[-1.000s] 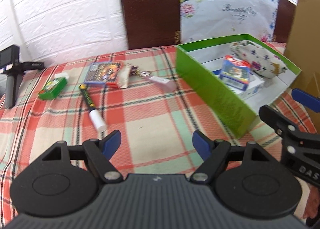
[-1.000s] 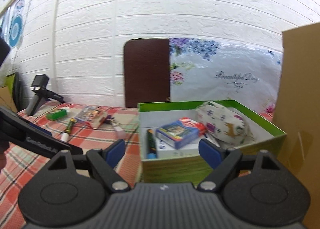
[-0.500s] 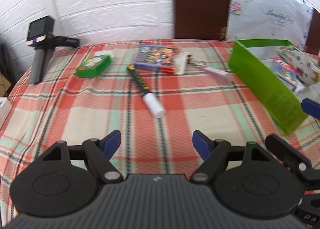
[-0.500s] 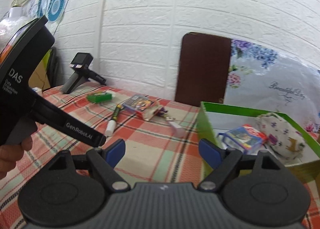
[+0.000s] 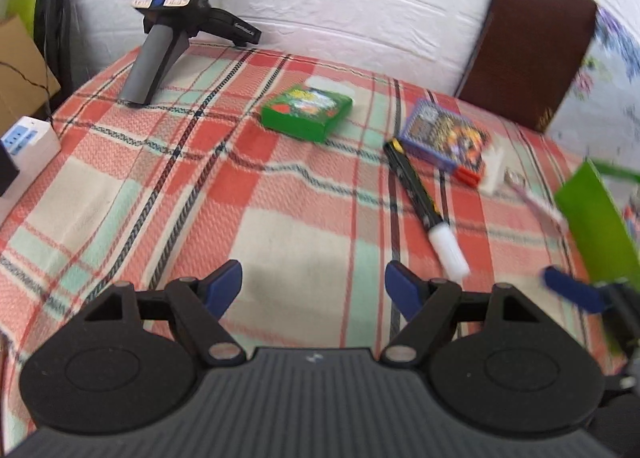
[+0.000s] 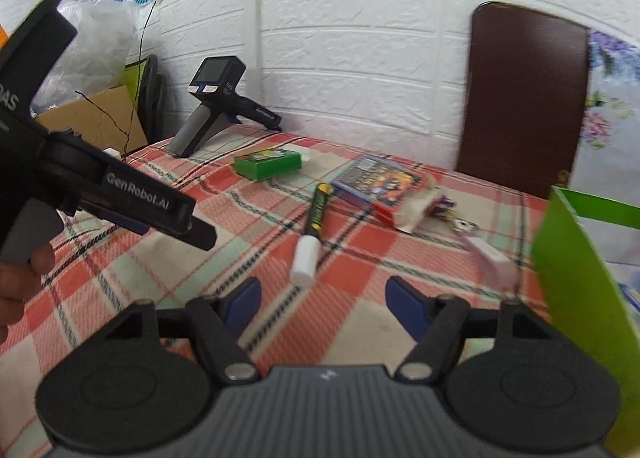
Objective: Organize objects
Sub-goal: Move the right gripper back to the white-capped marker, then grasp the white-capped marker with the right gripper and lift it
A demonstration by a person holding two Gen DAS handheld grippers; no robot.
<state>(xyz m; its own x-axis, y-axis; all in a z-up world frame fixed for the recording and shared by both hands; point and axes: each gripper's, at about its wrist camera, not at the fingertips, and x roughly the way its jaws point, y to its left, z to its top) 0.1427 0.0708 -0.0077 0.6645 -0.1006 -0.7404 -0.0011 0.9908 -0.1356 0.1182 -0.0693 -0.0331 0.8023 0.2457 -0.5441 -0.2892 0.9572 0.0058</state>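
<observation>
On the plaid tablecloth lie a green card box [image 5: 307, 112] [image 6: 267, 164], a blue and red card box [image 5: 446, 139] [image 6: 378, 182], a black marker with a white cap [image 5: 425, 209] [image 6: 312, 228], keys with a white fob [image 6: 486, 254] and the green storage box [image 5: 600, 225] [image 6: 576, 278] at the right. My left gripper [image 5: 314, 290] is open and empty over bare cloth, short of the marker. My right gripper [image 6: 322, 300] is open and empty, just short of the marker's cap.
A black handheld device [image 5: 168, 25] [image 6: 212, 109] stands at the table's far left. A white power strip [image 5: 24, 145] lies at the left edge. A brown chair back [image 5: 528, 37] stands behind the table. The left gripper's body [image 6: 120, 193] crosses the right wrist view.
Both grippers have swung left, away from the green storage box and toward the loose items; the box has slid to the right edge of both views. Both stay open.
</observation>
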